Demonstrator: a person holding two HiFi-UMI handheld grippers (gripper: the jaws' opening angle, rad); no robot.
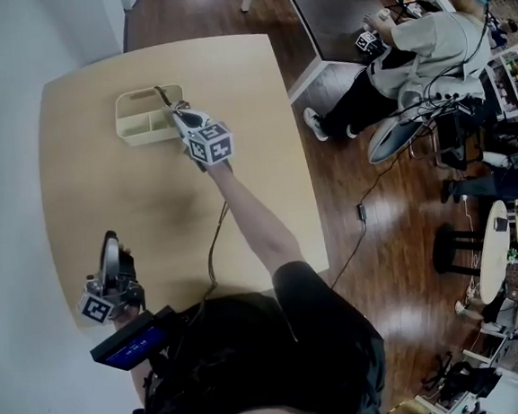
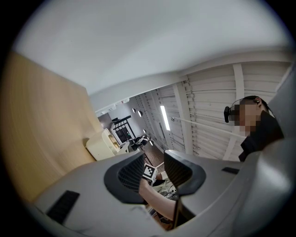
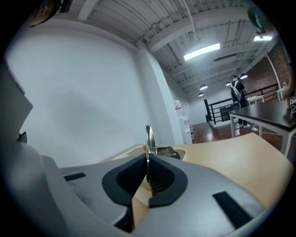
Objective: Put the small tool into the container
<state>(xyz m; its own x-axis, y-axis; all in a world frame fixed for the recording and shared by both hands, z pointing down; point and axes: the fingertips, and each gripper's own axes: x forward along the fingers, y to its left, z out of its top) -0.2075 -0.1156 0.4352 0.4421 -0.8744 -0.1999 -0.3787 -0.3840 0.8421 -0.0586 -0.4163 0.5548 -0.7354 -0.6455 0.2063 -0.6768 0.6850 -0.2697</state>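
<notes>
The small tool [image 3: 148, 137] is a thin metal piece standing up from my right gripper [image 3: 148, 161], whose jaws are shut on it. From the head view, this gripper [image 1: 179, 114] hovers at the right end of the cream container [image 1: 134, 122], and the tool [image 1: 164, 95] reaches over the container's far compartment. The container's rim [image 3: 134, 150] lies just beyond the jaws. My left gripper [image 1: 109, 246] rests at the table's near left edge, far from the container. Its jaws [image 2: 155, 163] stand open with nothing between them.
The beige table [image 1: 133, 212] carries only the container. A cable [image 1: 215, 237] runs across it along my right arm. A white wall borders the table's left side. On the wooden floor to the right, a seated person [image 1: 425, 47] works at a dark table.
</notes>
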